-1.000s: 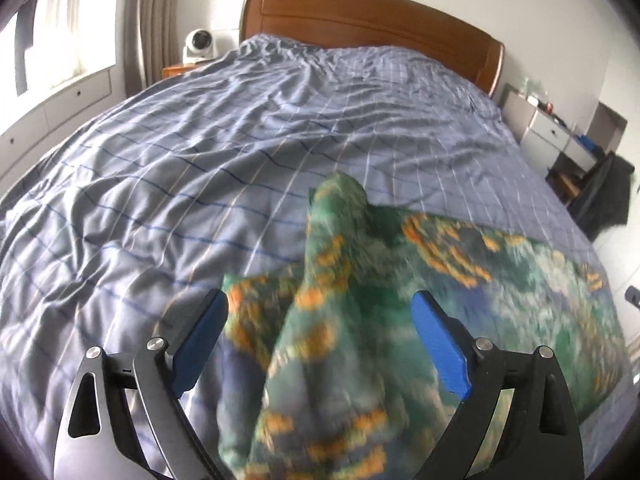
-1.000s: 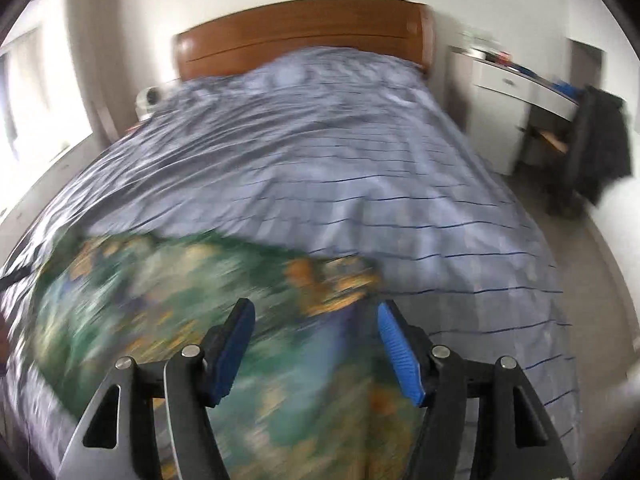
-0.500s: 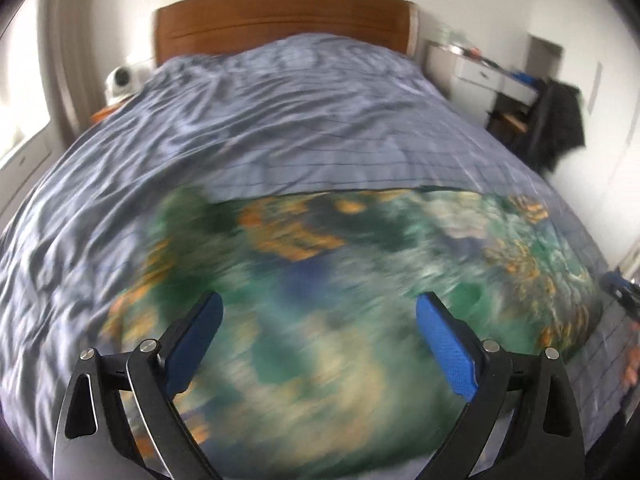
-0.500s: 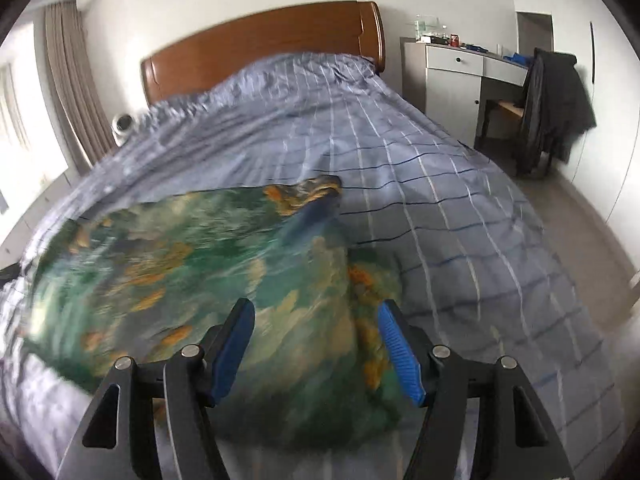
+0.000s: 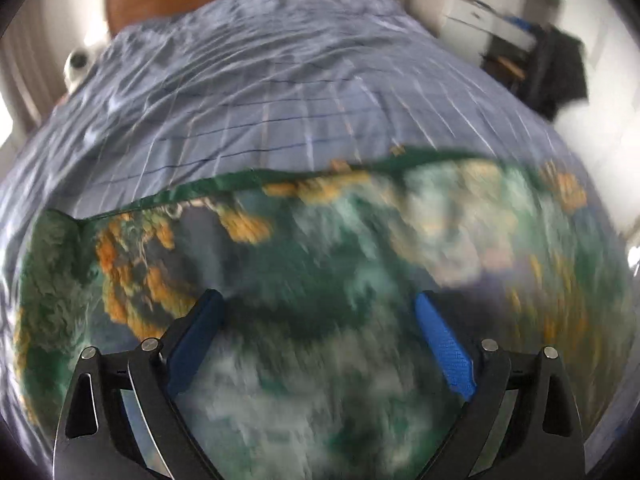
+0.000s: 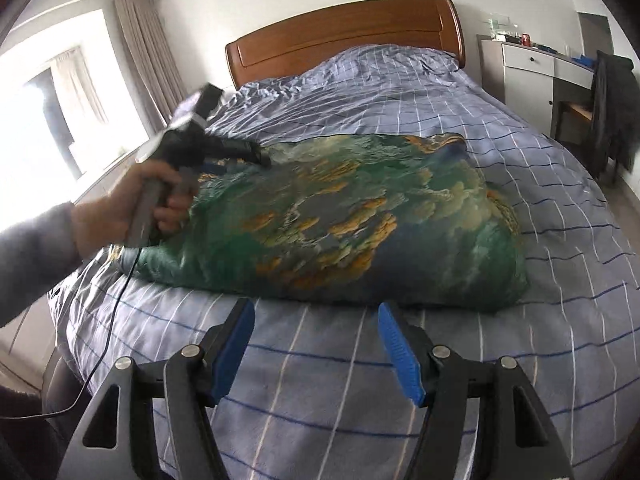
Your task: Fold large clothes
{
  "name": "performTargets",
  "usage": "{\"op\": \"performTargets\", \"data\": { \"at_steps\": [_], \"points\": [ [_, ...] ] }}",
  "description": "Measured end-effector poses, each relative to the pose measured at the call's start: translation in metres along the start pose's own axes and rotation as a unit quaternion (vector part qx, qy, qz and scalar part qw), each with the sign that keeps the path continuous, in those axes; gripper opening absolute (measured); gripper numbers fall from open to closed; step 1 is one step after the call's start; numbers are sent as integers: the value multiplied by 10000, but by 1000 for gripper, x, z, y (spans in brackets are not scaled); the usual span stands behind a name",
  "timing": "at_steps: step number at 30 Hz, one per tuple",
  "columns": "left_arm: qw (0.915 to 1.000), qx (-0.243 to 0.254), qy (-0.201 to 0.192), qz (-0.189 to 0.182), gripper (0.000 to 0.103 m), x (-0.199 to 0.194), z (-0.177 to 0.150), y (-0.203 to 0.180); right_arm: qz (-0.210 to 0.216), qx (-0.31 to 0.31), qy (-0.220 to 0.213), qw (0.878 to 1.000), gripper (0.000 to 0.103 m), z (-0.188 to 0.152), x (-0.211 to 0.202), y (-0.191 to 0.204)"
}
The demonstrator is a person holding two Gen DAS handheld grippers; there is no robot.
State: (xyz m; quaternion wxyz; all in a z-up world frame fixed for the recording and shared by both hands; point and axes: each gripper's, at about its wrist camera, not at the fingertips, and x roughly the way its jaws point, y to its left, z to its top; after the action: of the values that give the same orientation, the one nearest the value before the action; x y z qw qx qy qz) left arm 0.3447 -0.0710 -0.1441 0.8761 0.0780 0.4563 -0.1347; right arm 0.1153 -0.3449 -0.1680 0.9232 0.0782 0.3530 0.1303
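Observation:
A large green garment with orange and blue print (image 6: 340, 216) lies spread and puffed on the blue checked bed cover (image 6: 400, 92). It fills the lower half of the left wrist view (image 5: 320, 260), blurred. My left gripper (image 5: 318, 332) is open and empty just above the garment; it also shows in the right wrist view (image 6: 224, 160), held in a hand over the garment's left edge. My right gripper (image 6: 316, 344) is open and empty, above the bare cover in front of the garment's near edge.
A wooden headboard (image 6: 344, 36) stands at the far end of the bed. A white dresser (image 6: 532, 72) and a chair with dark clothes (image 6: 612, 104) stand to the right. A window and curtains (image 6: 136, 60) are on the left. A cable (image 6: 112, 320) hangs over the bed's near left corner.
The bunched garment has been spread flat on the bed. My left gripper has swung over it. My right gripper has pulled back off the garment to the near edge.

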Motion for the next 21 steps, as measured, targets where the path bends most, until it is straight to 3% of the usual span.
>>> {"op": "performTargets", "data": {
  "at_steps": [11,21],
  "points": [
    [9985,353,-413,-102,97,-59,-72,-21,-40,240,-154,9996,66,0,-11,-6],
    [9976,454,-460,-264,99,-85,-122,-36,-222,315,139,9992,66,-19,-8,-8]
  ]
}}
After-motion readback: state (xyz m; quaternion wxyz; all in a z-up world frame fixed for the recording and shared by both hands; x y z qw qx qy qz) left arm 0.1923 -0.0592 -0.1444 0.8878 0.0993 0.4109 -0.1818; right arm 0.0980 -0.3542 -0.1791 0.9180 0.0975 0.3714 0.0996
